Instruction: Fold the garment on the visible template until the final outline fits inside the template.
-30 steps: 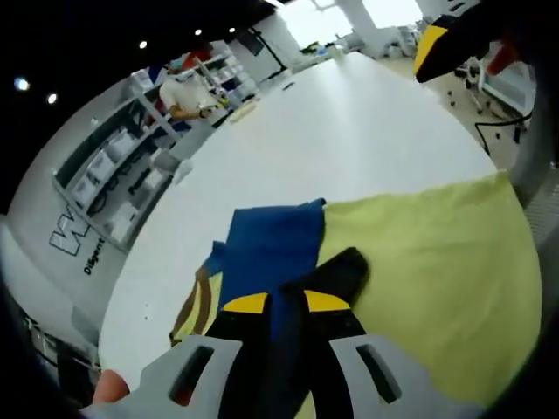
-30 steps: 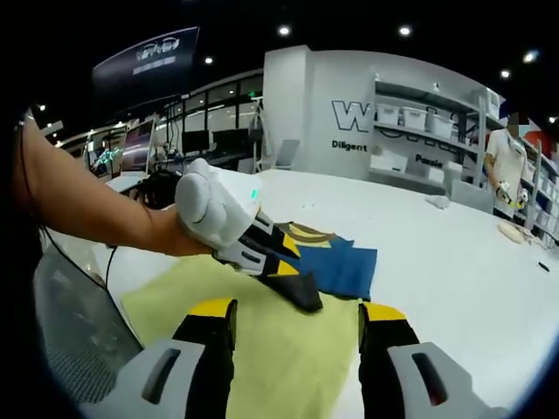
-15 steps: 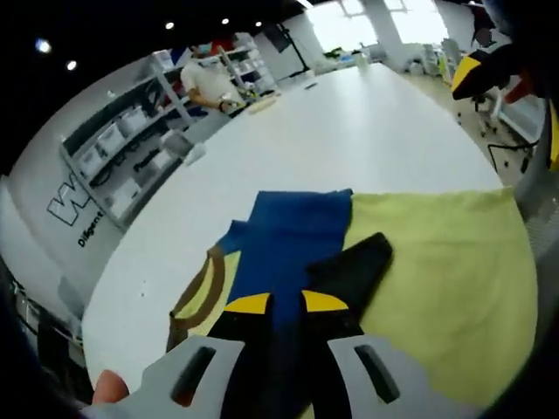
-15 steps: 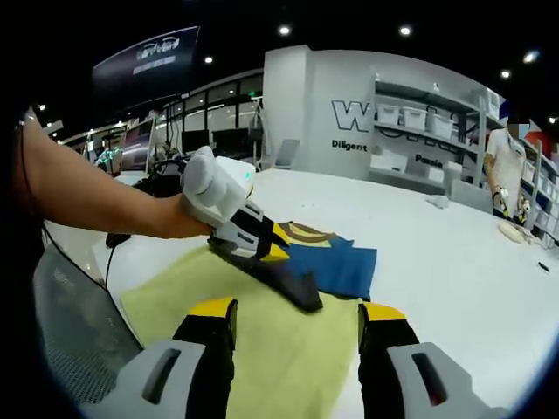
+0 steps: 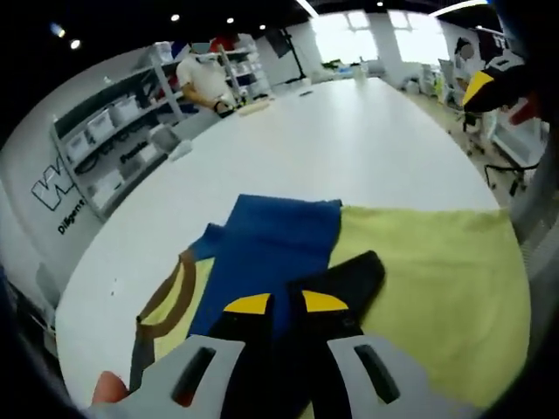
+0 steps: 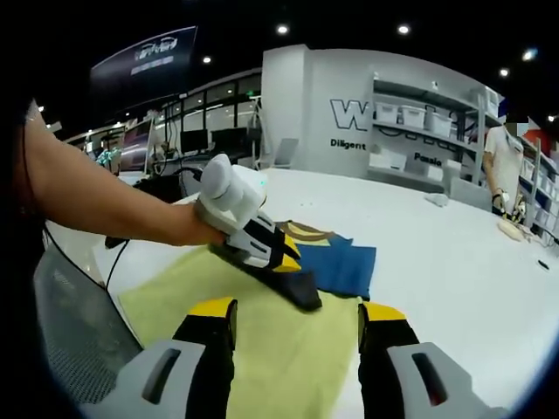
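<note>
In the left gripper view, the left gripper [image 5: 286, 305] had its jaws pinched close together on a dark fold of the blue garment [image 5: 271, 244], which lay on the white table [image 5: 349, 140] partly over the yellow-green template [image 5: 437, 279], its long axis running away from the gripper toward a person [image 5: 203, 80] at shelves holding white bins [image 5: 105, 122]. In the right gripper view, the right gripper [image 6: 295, 314] hovered with jaws wide apart above the template's [image 6: 262, 349] near part, gripping nothing, while a hand [image 6: 188, 229] held the left gripper [image 6: 279, 262] on the garment [image 6: 341, 266] just beyond the template.

White table [image 5: 349, 131], wall shelving with storage bins [image 6: 419, 118], person standing by shelves [image 6: 507, 166], ceiling spotlights [image 6: 282, 30]
</note>
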The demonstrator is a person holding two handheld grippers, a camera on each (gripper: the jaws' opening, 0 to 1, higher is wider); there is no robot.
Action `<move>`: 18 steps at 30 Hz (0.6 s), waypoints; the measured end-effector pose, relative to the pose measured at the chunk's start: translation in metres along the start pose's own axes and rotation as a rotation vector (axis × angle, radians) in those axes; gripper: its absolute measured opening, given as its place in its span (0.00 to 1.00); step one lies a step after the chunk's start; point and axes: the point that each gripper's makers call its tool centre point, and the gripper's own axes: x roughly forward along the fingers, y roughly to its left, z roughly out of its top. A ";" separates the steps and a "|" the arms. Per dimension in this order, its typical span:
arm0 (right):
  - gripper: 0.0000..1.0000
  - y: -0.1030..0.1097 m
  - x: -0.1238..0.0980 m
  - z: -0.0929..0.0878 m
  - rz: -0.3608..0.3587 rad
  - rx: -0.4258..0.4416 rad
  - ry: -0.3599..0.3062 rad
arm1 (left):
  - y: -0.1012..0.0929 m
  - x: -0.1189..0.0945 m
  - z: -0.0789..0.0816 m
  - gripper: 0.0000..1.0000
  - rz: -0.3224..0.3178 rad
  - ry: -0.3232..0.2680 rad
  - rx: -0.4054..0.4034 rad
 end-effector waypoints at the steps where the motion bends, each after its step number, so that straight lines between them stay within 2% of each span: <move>1: 0.56 0.000 0.000 0.000 0.000 0.002 0.002 | 0.000 0.003 0.000 0.11 -0.005 -0.002 -0.007; 10: 0.56 -0.001 0.002 -0.003 -0.003 -0.012 0.016 | -0.004 0.018 -0.008 0.11 -0.042 0.019 -0.048; 18: 0.56 -0.001 0.002 -0.004 -0.004 -0.010 0.019 | -0.007 0.024 -0.010 0.08 -0.067 0.025 -0.090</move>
